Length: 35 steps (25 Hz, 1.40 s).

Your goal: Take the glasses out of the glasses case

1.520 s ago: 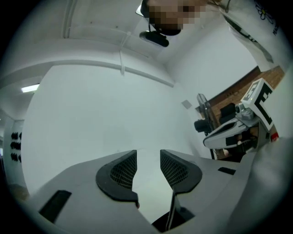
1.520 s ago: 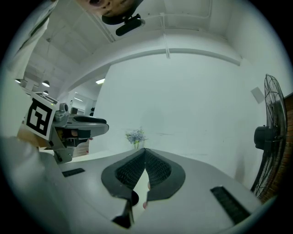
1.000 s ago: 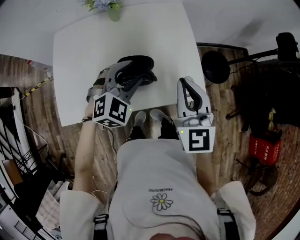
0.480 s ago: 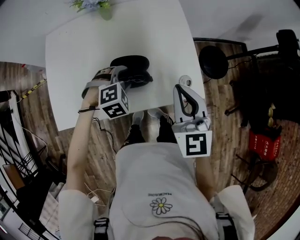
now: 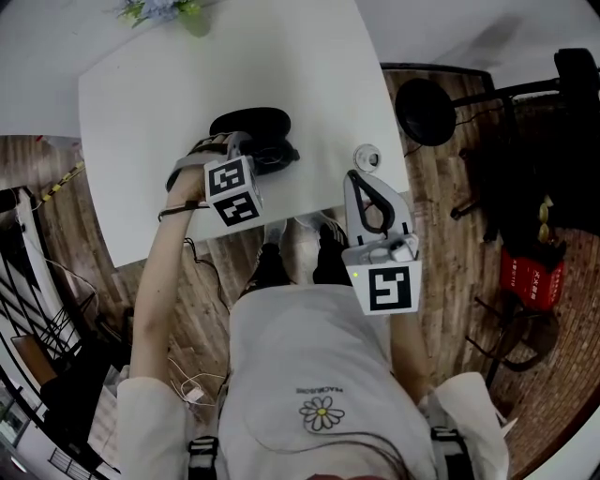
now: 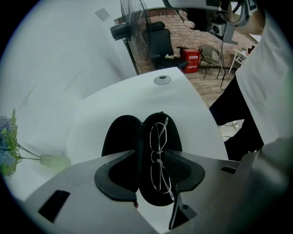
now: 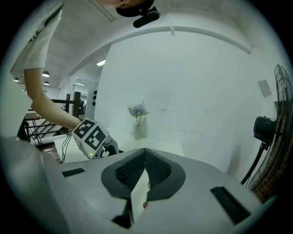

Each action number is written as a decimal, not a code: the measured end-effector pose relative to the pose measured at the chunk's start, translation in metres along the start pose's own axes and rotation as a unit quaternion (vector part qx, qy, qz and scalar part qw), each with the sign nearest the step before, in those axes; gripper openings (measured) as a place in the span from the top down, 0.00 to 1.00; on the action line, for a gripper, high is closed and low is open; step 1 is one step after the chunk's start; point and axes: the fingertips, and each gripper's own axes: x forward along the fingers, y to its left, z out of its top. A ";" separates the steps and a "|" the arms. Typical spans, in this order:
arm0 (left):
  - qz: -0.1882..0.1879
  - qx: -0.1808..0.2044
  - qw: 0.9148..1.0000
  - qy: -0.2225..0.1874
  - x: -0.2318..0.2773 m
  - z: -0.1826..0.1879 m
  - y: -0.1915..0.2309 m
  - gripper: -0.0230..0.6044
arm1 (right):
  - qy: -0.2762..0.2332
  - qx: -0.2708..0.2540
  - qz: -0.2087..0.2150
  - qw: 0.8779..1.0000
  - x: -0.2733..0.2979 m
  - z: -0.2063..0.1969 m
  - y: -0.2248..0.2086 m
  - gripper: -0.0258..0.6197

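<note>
A black glasses case [image 5: 246,124] lies open on the white table [image 5: 141,112], its two halves side by side. In the left gripper view, thin wire-rimmed glasses [image 6: 159,151] rest in the right half of the case [image 6: 120,137]. My left gripper [image 5: 269,156] points steeply down just over the case. Its jaws are closing, with the glasses lying between the pads [image 6: 182,167], which do not press on them. My right gripper [image 5: 373,190] hovers at the table's near right edge, shut on nothing, pointing nearly level [image 7: 144,153].
A small round disc [image 5: 367,157] lies on the table near the right gripper. A vase of flowers [image 5: 167,11] stands at the far edge. A black fan [image 5: 427,131] and chairs stand on the wooden floor to the right. The person's feet [image 5: 300,234] show under the near edge.
My left gripper has dropped toward the case and tipped from slanted to steeply downward. The right gripper has sunk a little near the table's edge.
</note>
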 end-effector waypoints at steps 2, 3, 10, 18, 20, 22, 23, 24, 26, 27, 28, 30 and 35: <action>-0.006 0.006 1.000 0.009 0.004 -0.001 -0.002 0.65 | 0.004 0.002 -0.001 1.000 0.000 -0.003 -0.002 0.95; -0.010 0.009 1.000 0.013 0.006 -0.001 -0.003 0.66 | 0.004 0.003 -0.001 1.000 0.001 -0.004 -0.002 0.95; -0.044 0.025 0.998 0.030 0.017 -0.003 -0.011 0.73 | 0.012 0.005 0.004 1.000 0.013 -0.012 -0.002 0.95; -0.087 0.005 0.995 0.041 0.019 -0.002 -0.017 0.79 | 0.016 0.007 0.025 1.000 0.023 -0.015 0.013 0.95; -0.098 -0.004 0.994 0.038 0.018 -0.002 -0.016 0.80 | 0.015 0.005 0.032 0.999 0.025 -0.015 0.017 0.95; -0.100 -0.008 0.994 0.032 0.018 -0.002 -0.016 0.80 | 0.016 0.006 0.036 0.999 0.026 -0.016 0.021 0.95; -0.099 -0.011 0.995 0.028 0.018 -0.002 -0.016 0.81 | 0.017 0.005 0.039 0.999 0.026 -0.017 0.023 0.95; -0.098 -0.013 0.995 0.025 0.018 -0.003 -0.017 0.81 | 0.020 0.002 0.042 0.999 0.027 -0.018 0.025 0.95; -0.095 -0.014 0.995 0.021 0.017 -0.004 -0.016 0.81 | 0.024 -0.007 0.048 0.999 0.027 -0.019 0.028 0.95; -0.092 -0.013 0.995 0.020 0.017 -0.004 -0.016 0.81 | 0.024 -0.008 0.048 0.999 0.027 -0.018 0.028 0.95; -0.087 -0.011 0.996 0.018 0.016 -0.003 -0.014 0.82 | 0.023 -0.009 0.048 0.999 0.027 -0.017 0.028 0.95; -0.071 -0.011 0.997 0.014 0.011 -0.002 -0.007 0.88 | 0.021 -0.006 0.046 0.999 0.027 -0.015 0.027 0.95; -0.061 -0.016 0.998 0.021 0.006 -0.006 0.000 0.90 | 0.006 -0.001 0.042 0.999 0.025 -0.006 0.023 0.95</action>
